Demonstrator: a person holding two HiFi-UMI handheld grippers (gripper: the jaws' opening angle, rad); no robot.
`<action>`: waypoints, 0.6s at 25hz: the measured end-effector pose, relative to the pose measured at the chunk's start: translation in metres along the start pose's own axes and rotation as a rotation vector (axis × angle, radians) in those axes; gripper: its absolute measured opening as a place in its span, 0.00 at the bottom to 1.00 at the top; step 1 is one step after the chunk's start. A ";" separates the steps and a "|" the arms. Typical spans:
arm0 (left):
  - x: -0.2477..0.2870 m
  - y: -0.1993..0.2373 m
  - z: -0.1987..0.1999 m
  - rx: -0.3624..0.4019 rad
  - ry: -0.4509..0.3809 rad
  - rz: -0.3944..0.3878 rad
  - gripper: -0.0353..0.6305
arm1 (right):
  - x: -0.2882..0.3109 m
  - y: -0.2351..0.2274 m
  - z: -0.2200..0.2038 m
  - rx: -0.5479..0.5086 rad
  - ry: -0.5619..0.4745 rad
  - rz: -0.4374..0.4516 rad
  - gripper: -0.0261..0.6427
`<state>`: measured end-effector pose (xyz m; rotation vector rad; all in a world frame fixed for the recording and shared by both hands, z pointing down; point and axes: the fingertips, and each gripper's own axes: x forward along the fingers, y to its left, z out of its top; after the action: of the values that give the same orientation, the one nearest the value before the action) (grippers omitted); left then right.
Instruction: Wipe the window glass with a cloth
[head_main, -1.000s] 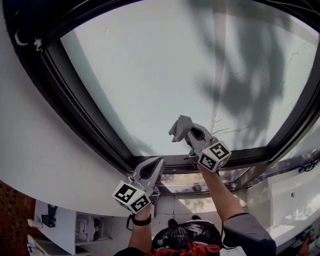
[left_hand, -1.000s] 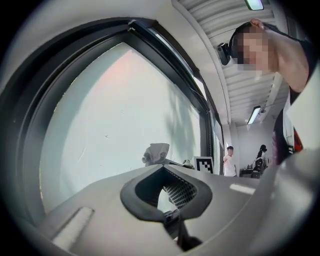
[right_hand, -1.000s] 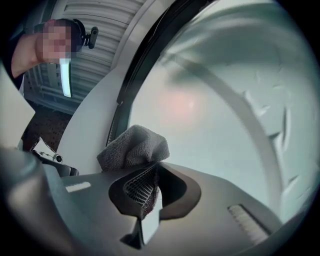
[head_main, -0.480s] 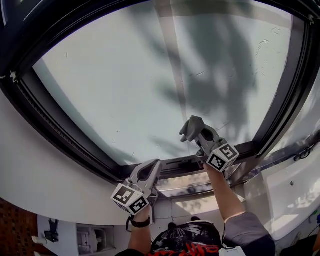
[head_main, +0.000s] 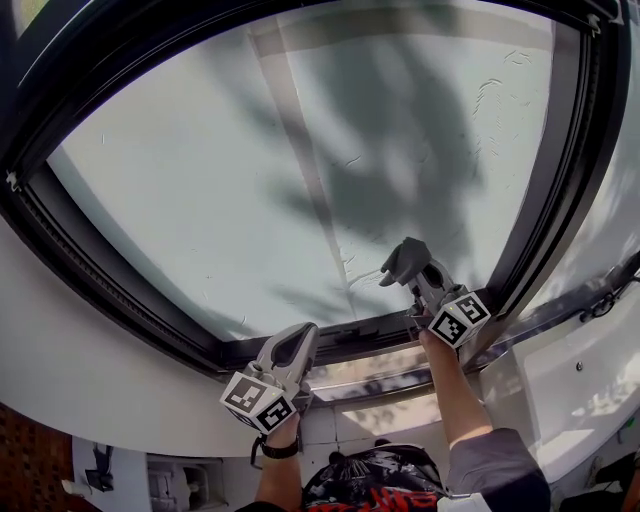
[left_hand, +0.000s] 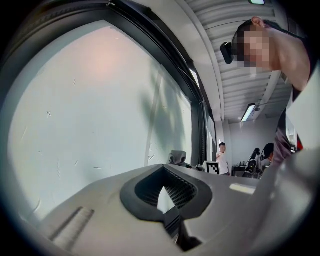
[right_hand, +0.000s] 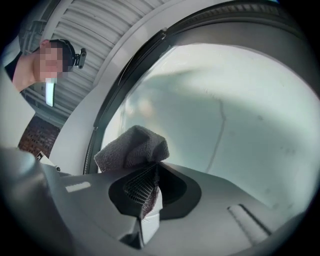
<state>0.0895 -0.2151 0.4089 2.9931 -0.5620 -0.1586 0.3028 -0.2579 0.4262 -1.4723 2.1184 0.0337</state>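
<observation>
Rightward since a second ago: right gripper, jaws clamped on grey cloth, sits near the lower right corner of the window glass. Left gripper idles closed and empty by the lower frame. Judgement: press the cloth flat and overlap strokes.

Window: a large pane of pale window glass is seen, filling most of the head view.
Frame: the pane is bordered by a dark frame with ridged tracks.
Shadow: a soft grey shadow is cast across the glass (its source cannot be told).
Wall: a white wall is set below the frame; red brick is shown at the lower left corner.
Ceiling: a ribbed white ceiling is lit by a strip light.
Tiles: pale tiles are glimpsed underneath.
</observation>
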 end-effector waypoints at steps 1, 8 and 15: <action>0.005 -0.004 -0.001 0.000 0.001 -0.004 0.05 | -0.007 -0.009 0.005 0.002 -0.008 -0.016 0.06; 0.030 -0.024 -0.009 -0.006 0.010 -0.026 0.05 | -0.062 -0.079 0.042 0.027 -0.063 -0.162 0.06; 0.047 -0.036 -0.020 -0.011 0.035 -0.064 0.05 | -0.118 -0.150 0.074 0.097 -0.161 -0.375 0.06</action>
<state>0.1481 -0.1975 0.4205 2.9987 -0.4614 -0.1137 0.4936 -0.1930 0.4596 -1.7214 1.6683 -0.0864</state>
